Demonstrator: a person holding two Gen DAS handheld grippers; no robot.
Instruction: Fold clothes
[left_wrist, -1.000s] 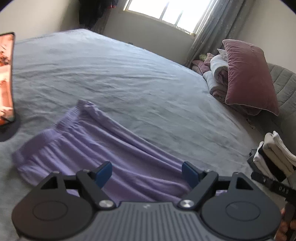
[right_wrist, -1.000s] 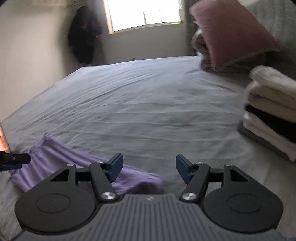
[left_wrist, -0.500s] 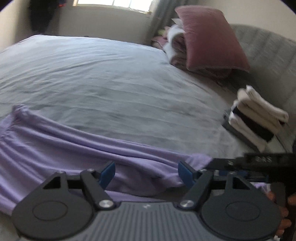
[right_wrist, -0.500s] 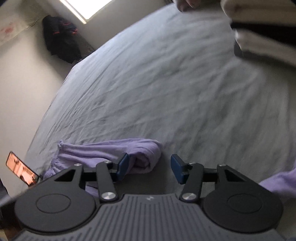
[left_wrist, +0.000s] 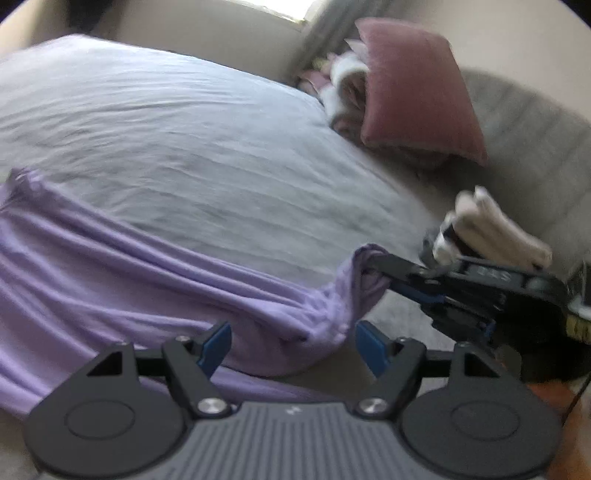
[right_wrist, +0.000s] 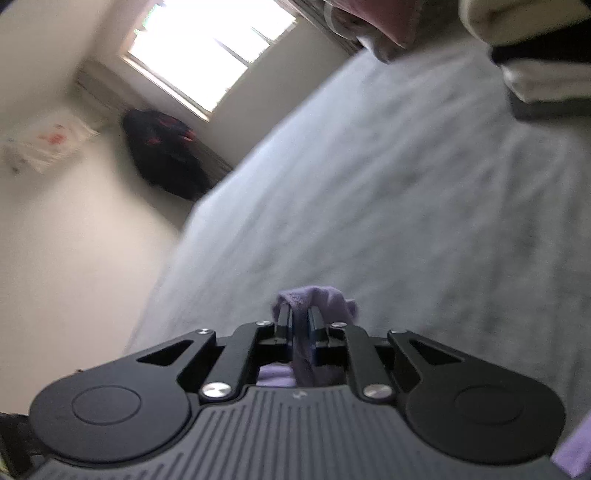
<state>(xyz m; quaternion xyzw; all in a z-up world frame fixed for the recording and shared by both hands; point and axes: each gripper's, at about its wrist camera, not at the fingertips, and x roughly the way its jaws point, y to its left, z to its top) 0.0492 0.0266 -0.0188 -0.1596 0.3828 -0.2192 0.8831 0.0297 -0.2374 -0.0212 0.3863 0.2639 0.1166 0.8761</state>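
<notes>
Right gripper (right_wrist: 295, 325) is pinching the purple garment's (left_wrist: 129, 266) end, probably lifting it for a fold, while left gripper (left_wrist: 293, 341) is hovering wide beside it on the bed (left_wrist: 184, 147).

I see the lavender garment (left_wrist: 110, 266) cut off at the frame's left edge. Beside the pink pillow (left_wrist: 413, 92), the folded stack (left_wrist: 491, 229) is motion-blurred.
</notes>
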